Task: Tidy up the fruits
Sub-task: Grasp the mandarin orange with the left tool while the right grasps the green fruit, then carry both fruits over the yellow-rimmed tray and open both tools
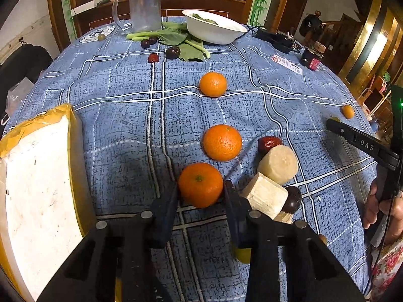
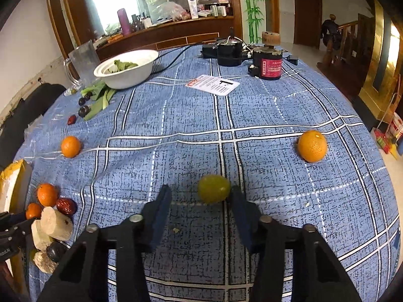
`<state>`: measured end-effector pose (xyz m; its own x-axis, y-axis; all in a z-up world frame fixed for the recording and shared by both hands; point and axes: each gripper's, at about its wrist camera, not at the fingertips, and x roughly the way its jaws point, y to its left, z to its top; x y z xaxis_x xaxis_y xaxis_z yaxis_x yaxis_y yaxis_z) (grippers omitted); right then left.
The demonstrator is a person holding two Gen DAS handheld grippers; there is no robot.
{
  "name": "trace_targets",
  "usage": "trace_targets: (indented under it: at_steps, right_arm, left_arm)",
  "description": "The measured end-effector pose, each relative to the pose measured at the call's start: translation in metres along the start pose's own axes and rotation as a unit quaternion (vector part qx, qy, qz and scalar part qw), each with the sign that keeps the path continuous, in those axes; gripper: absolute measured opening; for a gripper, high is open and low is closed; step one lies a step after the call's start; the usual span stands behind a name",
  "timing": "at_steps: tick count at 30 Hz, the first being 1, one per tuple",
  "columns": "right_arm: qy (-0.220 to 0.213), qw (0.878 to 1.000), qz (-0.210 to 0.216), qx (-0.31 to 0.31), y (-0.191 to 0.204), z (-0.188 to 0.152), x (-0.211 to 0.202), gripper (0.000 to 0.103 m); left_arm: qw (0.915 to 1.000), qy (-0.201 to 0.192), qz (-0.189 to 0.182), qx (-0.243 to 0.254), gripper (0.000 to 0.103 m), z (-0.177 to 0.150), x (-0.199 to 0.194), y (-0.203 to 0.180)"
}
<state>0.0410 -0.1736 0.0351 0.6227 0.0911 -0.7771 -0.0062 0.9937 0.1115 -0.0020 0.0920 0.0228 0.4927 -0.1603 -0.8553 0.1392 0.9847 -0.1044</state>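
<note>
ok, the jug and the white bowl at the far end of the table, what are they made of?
Jug: looks like clear plastic, cloudy and scuffed, see-through with a moulded handle; glass is possible. White bowl: matte, thin-rimmed, likely disposable paper or foam; ceramic can't be ruled out.

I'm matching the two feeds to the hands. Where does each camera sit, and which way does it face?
Left wrist: on the left gripper, looking down along its jaws, which flank the nearest orange; the person's other hand shows at right.
Right wrist: on the right gripper, aimed down at a green fruit by one jaw; no body shows.
Shared: the white bowl and the blue checked cloth.
</note>
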Motion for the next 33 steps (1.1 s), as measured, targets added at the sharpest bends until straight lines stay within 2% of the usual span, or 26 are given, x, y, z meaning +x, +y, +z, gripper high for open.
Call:
trace_targets:
  at_steps: [2, 4, 10, 16, 21, 25, 28, 31, 33]
  right_arm:
    - [-0.002, 1.000, 0.007, 0.014, -0.005, -0.001, -0.001, 0.032]
    - [-0.003, 1.000, 0.012, 0.023, -0.009, 0.000, -0.002, 0.026]
    - [-0.006, 0.999, 0.021, 0.031, -0.007, -0.001, -0.012, 0.026]
    - [-0.031, 0.998, 0.046, 0.017, 0.014, -0.002, -0.048, 0.026]
    - [-0.047, 0.994, 0.093, -0.031, 0.066, -0.006, -0.082, 0.027]
    - [-0.042, 0.986, 0.146, -0.072, 0.120, -0.016, -0.095, 0.027]
    - [-0.024, 0.975, 0.192, -0.107, 0.167, -0.030, -0.096, 0.027]
    - [0.000, 0.959, 0.245, -0.141, 0.219, -0.050, -0.094, 0.027]
    - [0.011, 0.950, 0.266, -0.166, 0.246, -0.062, -0.092, 0.028]
  left_arm:
    - [1.0000, -0.003, 0.002, -0.008, 0.033, 0.000, -0.002, 0.001]
    - [0.9998, -0.009, 0.002, -0.016, 0.033, -0.001, -0.007, 0.004]
    - [0.9987, -0.044, 0.009, -0.023, 0.033, -0.010, -0.034, 0.007]
    - [0.9956, -0.077, -0.004, -0.053, 0.033, -0.024, -0.068, 0.024]
    - [0.9919, -0.094, -0.003, -0.085, 0.033, -0.043, -0.089, 0.047]
    - [0.9886, -0.103, 0.031, -0.105, 0.034, -0.062, -0.104, 0.073]
    - [0.9848, -0.104, 0.054, -0.128, 0.034, -0.077, -0.112, 0.096]
    - [0.9797, -0.107, 0.081, -0.149, 0.034, -0.090, -0.116, 0.119]
    - [0.9759, -0.106, 0.095, -0.166, 0.034, -0.098, -0.115, 0.135]
